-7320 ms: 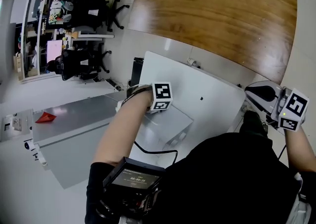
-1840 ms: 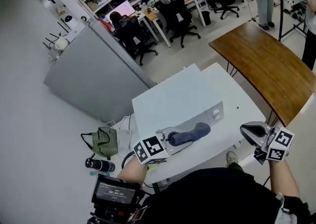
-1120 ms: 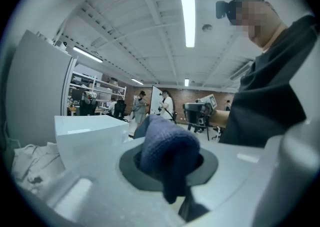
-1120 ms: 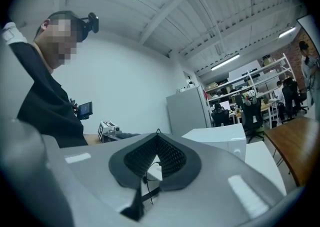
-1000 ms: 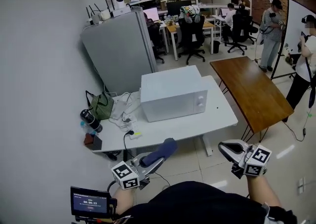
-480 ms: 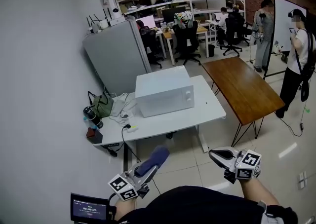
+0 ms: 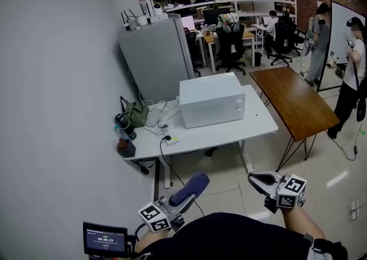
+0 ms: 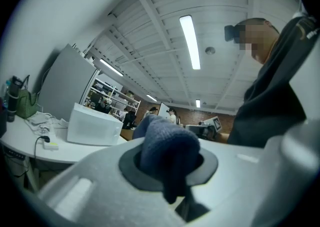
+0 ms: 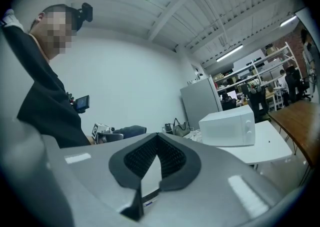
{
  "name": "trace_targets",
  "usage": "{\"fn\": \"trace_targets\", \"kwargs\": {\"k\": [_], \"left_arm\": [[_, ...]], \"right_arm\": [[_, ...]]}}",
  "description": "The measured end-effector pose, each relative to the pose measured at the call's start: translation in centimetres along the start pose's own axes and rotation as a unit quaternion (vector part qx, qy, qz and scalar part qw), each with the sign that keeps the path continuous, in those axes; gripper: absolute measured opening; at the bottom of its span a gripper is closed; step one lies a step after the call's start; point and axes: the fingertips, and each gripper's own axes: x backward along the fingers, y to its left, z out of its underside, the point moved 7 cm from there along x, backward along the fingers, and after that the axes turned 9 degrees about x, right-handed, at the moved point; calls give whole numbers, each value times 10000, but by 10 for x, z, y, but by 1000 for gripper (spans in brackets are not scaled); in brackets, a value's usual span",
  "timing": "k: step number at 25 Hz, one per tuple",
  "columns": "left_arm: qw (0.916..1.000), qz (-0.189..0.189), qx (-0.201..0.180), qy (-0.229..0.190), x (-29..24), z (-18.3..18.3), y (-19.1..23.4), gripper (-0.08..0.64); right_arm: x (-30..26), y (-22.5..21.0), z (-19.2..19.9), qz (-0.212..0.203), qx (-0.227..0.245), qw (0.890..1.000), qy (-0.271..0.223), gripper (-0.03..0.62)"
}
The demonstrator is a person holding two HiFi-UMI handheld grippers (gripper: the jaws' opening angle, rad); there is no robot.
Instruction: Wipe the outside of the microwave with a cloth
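A white microwave (image 7: pixel 212 101) stands on a white desk (image 7: pixel 229 133) across the room; it also shows in the left gripper view (image 8: pixel 95 127) and the right gripper view (image 9: pixel 227 126). My left gripper (image 7: pixel 184 193) is held low, near my body and far from the desk, shut on a rolled dark blue cloth (image 8: pixel 167 153) that sticks out past the jaws (image 7: pixel 189 188). My right gripper (image 7: pixel 261 180) is at the lower right, shut, with nothing between its black pads (image 9: pixel 172 158).
A grey cabinet (image 7: pixel 157 61) stands behind the desk. A green bag (image 7: pixel 137 114), a dark bottle (image 7: pixel 124 126) and cables lie at the desk's left end. A brown wooden table (image 7: pixel 298 103) is to the right. People stand at far right (image 7: pixel 352 75). Tiled floor separates me from the desk.
I have stepped back from the desk: the microwave was right under my grippers, now it is across the floor. The left gripper keeps the blue cloth.
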Motion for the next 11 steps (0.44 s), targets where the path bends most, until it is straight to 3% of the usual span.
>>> {"fn": "trace_targets", "kwargs": {"k": [11], "left_arm": [[9992, 296, -124, -219, 7, -15, -1, 54]], "right_arm": [[0, 14, -14, 136, 222, 9997, -15, 5]]}}
